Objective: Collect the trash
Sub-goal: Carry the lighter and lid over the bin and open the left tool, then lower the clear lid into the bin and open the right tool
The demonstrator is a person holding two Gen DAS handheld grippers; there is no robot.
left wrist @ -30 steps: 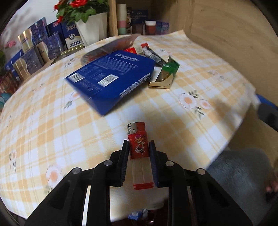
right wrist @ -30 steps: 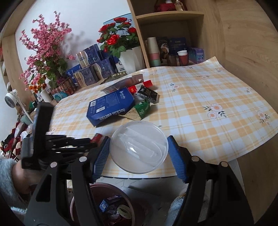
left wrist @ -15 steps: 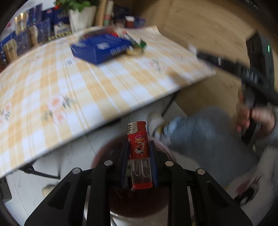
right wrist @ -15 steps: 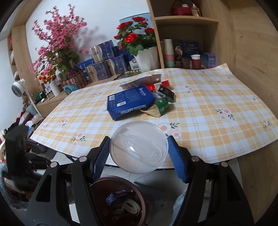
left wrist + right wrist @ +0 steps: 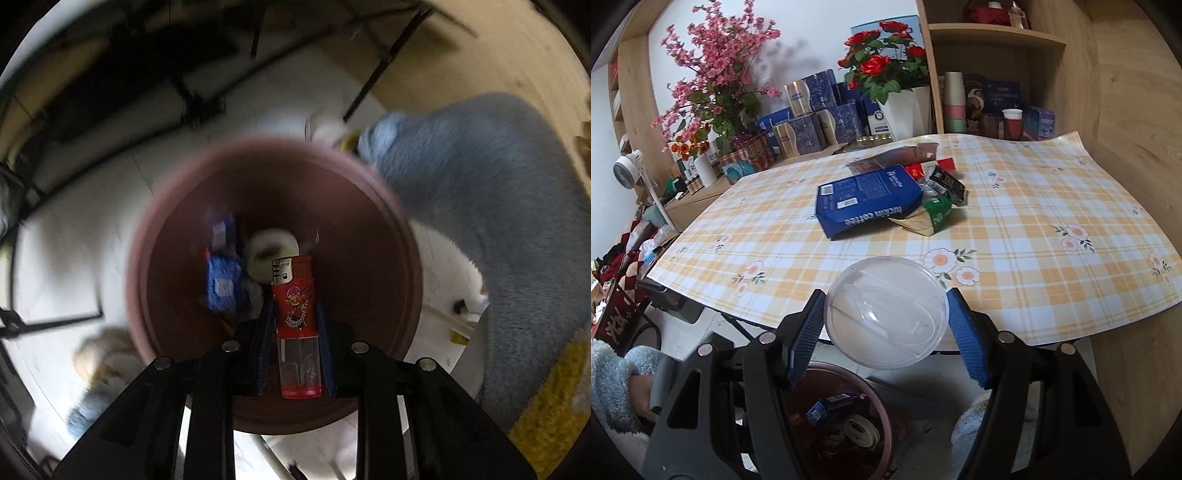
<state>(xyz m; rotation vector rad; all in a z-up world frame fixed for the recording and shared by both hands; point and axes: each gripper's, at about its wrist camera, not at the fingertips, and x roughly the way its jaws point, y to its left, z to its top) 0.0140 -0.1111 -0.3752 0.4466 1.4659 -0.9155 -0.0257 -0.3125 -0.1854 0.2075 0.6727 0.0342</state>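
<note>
My left gripper (image 5: 295, 314) is shut on a red lighter (image 5: 295, 310) and holds it over the open mouth of a brown trash bin (image 5: 373, 236) on the floor. The bin holds a blue packet (image 5: 221, 284) and a tape roll (image 5: 271, 251). My right gripper (image 5: 886, 314) is shut on a clear plastic dome lid (image 5: 886, 310), above the table's front edge, with the bin (image 5: 882, 398) below it. More trash lies on the checked tablecloth (image 5: 1034, 229): a blue coffee box (image 5: 868, 203), a green-gold wrapper (image 5: 931, 218) and a dark packet (image 5: 947, 182).
Flower pots (image 5: 905, 110), blue boxes (image 5: 812, 122) and cups (image 5: 955, 103) stand at the back of the table and on shelves. A wooden wall (image 5: 1134, 110) is on the right. The person's grey fleece leg (image 5: 498, 221) is beside the bin.
My left gripper has swung off the table and down over the bin with the lighter. My right gripper, holding the dome lid, has drawn back slightly from the table.
</note>
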